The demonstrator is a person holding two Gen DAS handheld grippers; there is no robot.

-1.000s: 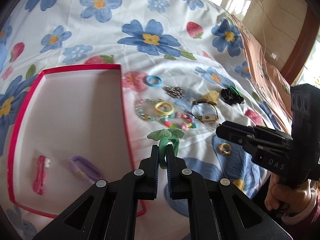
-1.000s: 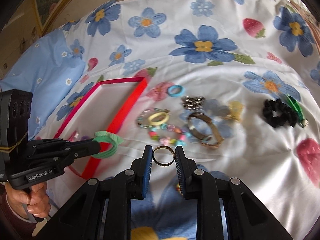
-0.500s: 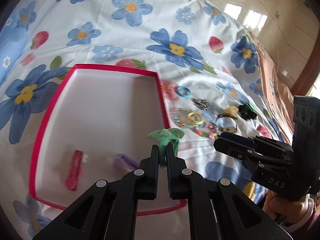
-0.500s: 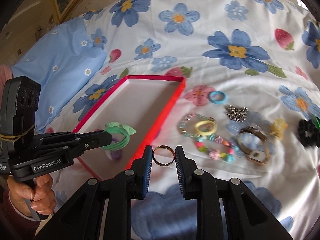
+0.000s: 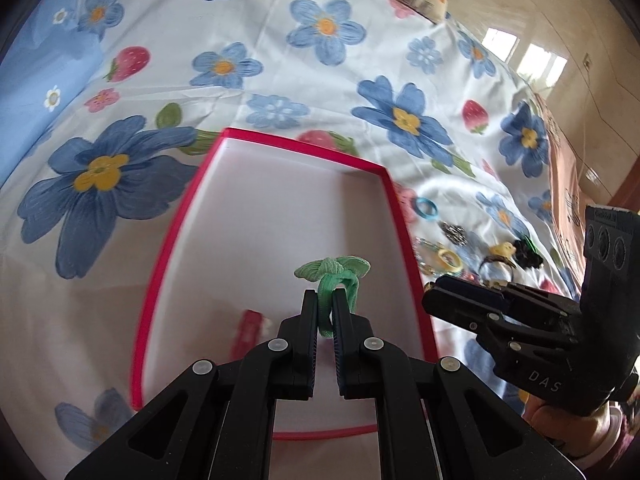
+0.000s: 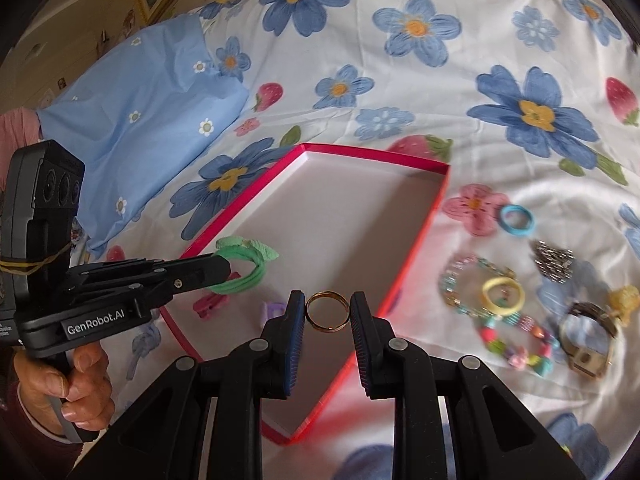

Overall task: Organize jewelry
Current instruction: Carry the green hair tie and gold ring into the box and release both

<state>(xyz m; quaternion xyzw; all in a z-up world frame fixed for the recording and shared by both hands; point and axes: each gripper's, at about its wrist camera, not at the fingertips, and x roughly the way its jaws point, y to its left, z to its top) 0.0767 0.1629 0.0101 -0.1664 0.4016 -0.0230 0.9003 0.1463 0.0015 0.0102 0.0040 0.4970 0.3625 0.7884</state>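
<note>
A shallow red-rimmed box [image 5: 404, 236] [image 6: 424, 232] with a white floor lies on the flowered bedspread. My left gripper [image 5: 325, 300] [image 6: 230, 270] is shut on a green hair tie with a bow [image 5: 334, 276] [image 6: 244, 264], held above the box's near part. My right gripper [image 6: 327, 310] [image 5: 432, 294] is shut on a thin gold ring [image 6: 327, 312], hovering over the box's right rim. Inside the box lie a pink clip [image 5: 248, 330] [image 6: 210, 305] and a purple piece [image 6: 270, 312].
Right of the box, loose jewelry lies on the sheet: a blue ring [image 6: 518, 220], a silver chain piece [image 6: 554, 260], a yellow ring [image 6: 503, 296], beaded bracelets [image 6: 516, 340], a watch [image 6: 592, 336]. A blue pillow [image 6: 136, 120] sits at the left. A hand [image 6: 76, 384] grips the left handle.
Both grippers have moved left from above the loose jewelry to above the box, each still holding its piece. The box now fills the middle of both views.
</note>
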